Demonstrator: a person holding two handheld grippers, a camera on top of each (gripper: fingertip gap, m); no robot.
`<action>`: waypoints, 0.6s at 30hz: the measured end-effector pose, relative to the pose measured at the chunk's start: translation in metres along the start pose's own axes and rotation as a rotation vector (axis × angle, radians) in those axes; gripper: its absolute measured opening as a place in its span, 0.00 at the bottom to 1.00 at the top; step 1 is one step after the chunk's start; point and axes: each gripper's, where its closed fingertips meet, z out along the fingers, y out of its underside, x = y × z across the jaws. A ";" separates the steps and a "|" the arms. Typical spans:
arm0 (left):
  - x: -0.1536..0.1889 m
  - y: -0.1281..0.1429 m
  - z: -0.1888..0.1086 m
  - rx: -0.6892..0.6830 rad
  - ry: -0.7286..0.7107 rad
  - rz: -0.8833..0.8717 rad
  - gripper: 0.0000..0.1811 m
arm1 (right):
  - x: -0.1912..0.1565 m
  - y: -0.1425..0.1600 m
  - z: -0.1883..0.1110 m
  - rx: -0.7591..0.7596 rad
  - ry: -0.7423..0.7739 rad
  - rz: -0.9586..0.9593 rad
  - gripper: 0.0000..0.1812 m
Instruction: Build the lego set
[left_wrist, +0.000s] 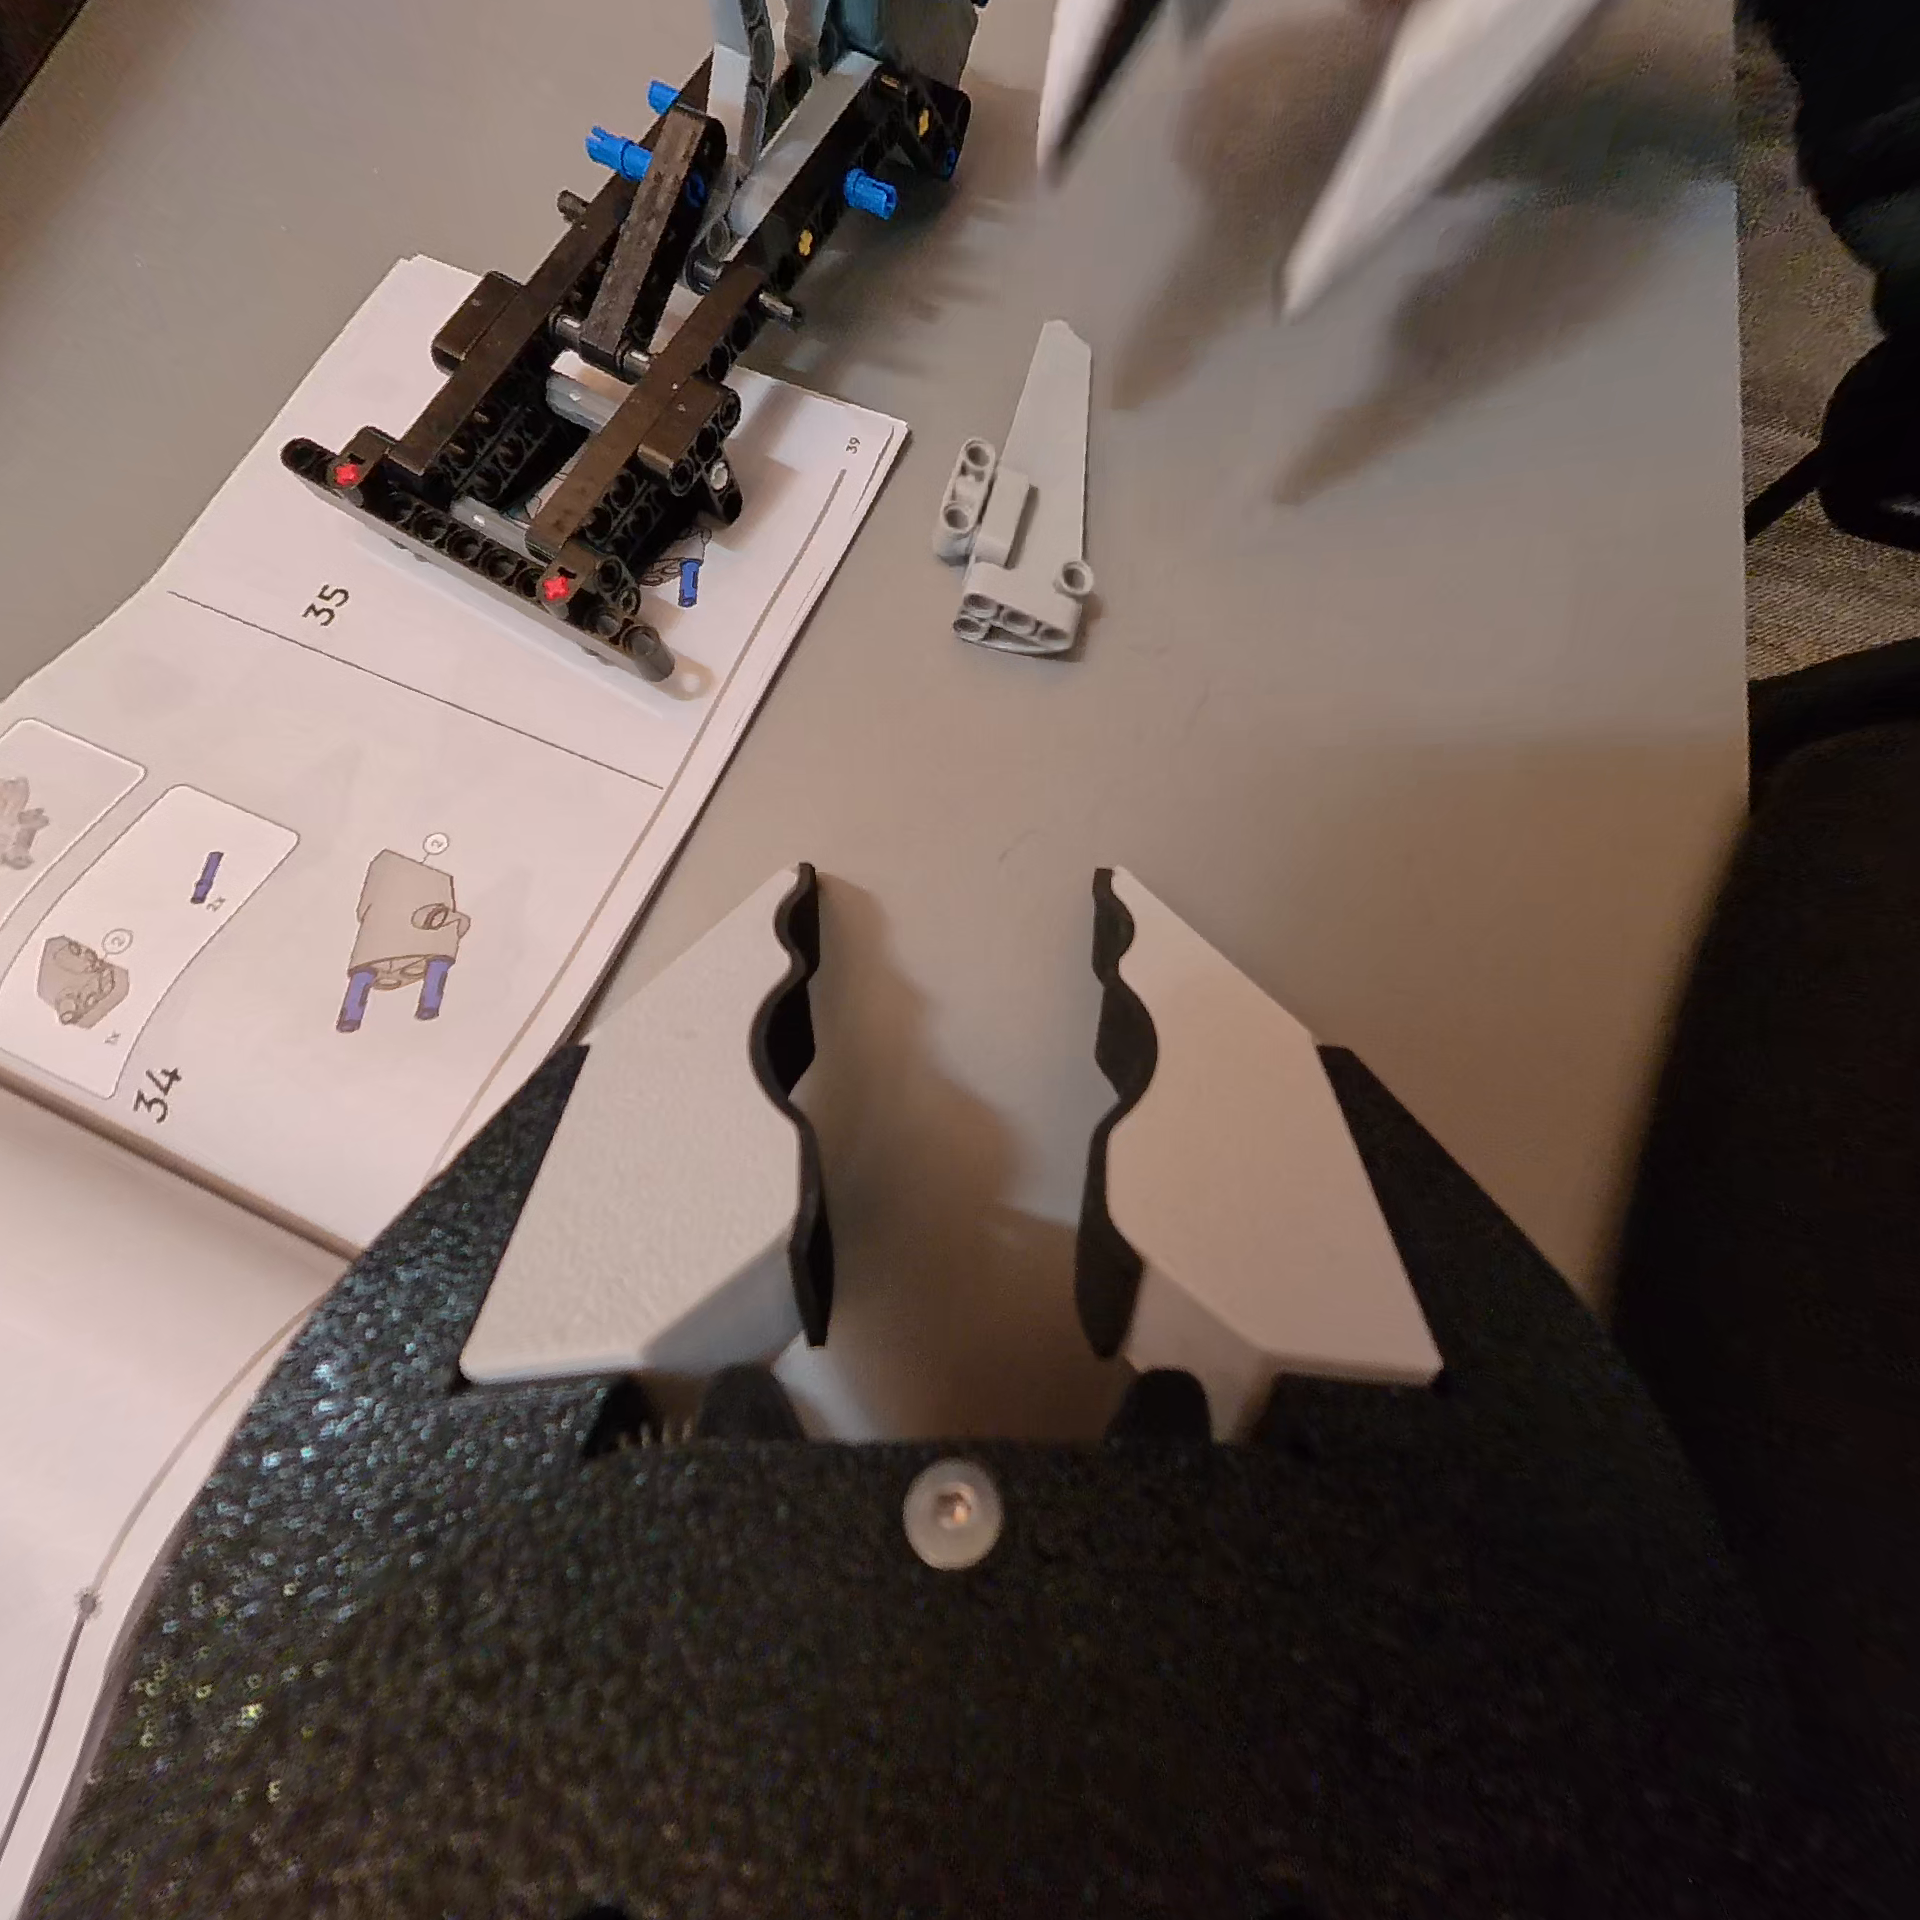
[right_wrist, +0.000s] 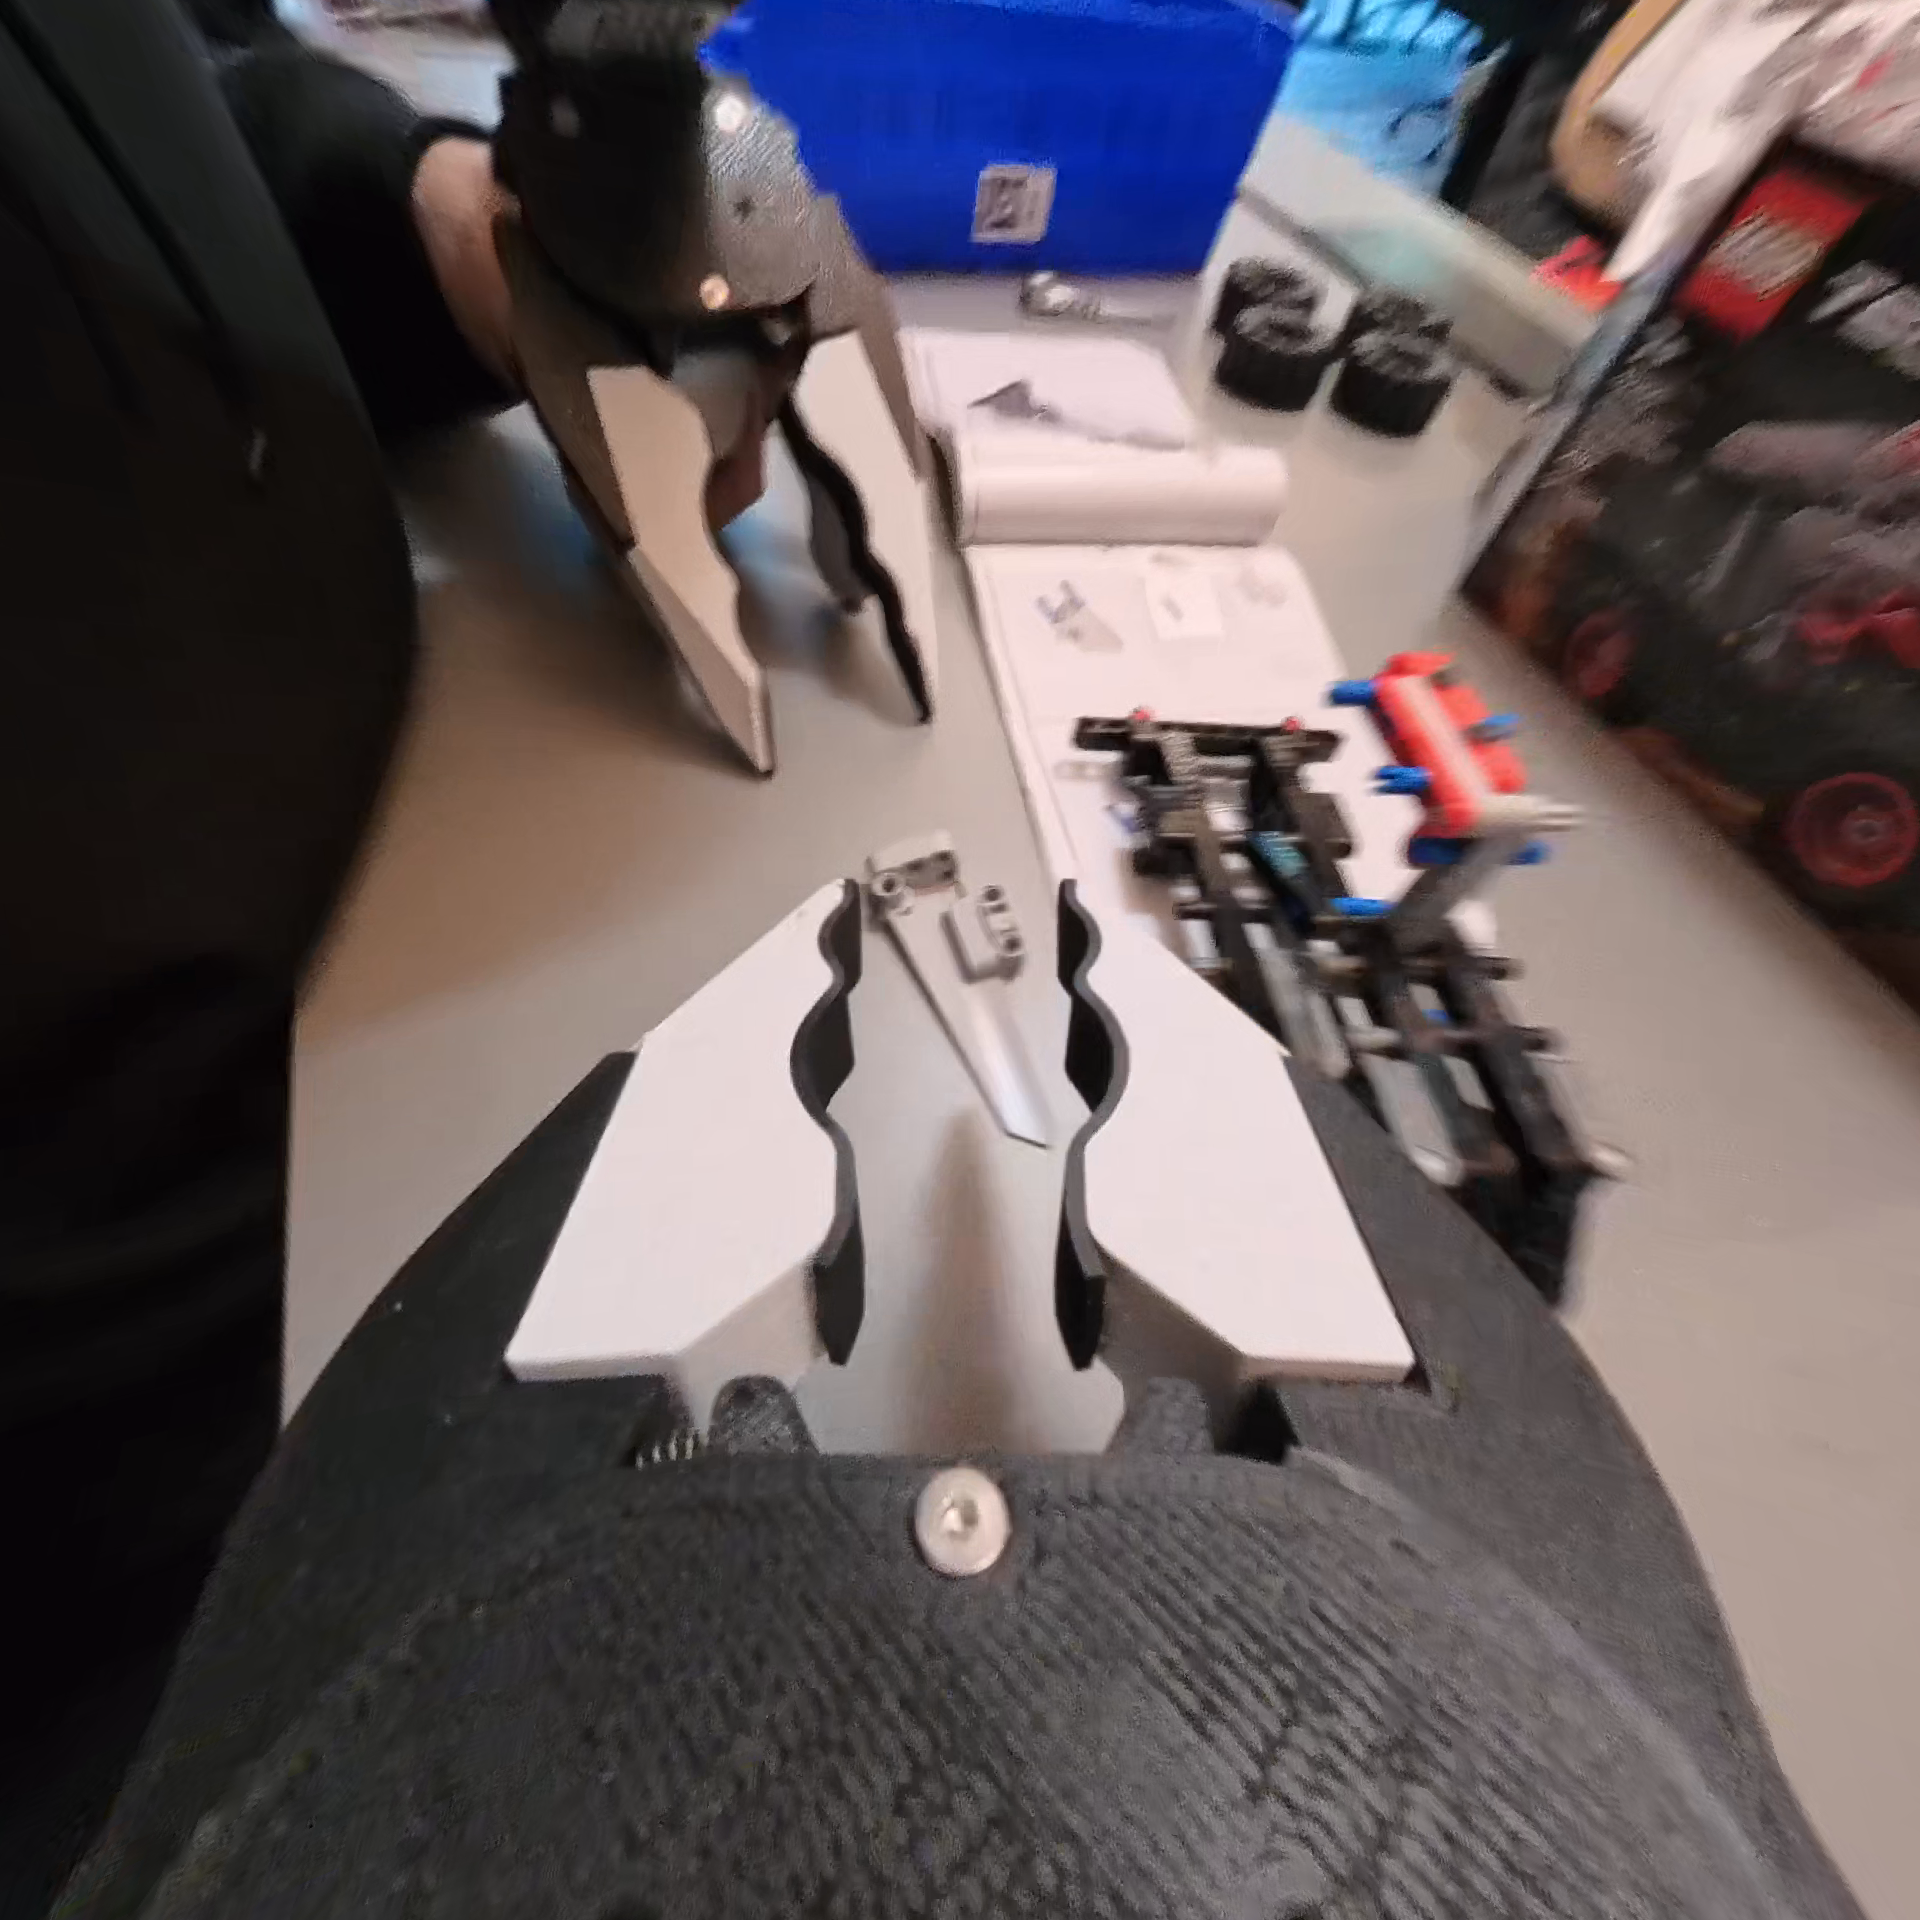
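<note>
I see my left gripper with fingers apart and empty above the table. My right gripper is spread too, holding nothing. The grey wing piece lies beside the black frame, which rests on the booklet.

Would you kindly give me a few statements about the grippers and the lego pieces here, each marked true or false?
1. The left gripper is open and holds nothing. True.
2. The grey panel piece is clamped in the right gripper. False: it lies free on the table.
3. The black frame rests partly on the instruction booklet. True.
4. The right gripper is shut. False: its jaws stand apart.
</note>
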 end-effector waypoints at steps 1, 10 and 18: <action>0.000 0.000 0.000 0.000 0.000 0.000 0.28 | 0.011 -0.003 -0.008 0.004 0.068 -0.019 0.18; 0.000 0.000 0.000 0.000 0.000 0.001 0.28 | 0.095 0.023 -0.026 -0.080 0.333 0.046 0.37; 0.000 0.000 0.000 0.000 0.002 0.002 0.28 | 0.099 0.032 0.003 -0.132 0.150 0.028 0.27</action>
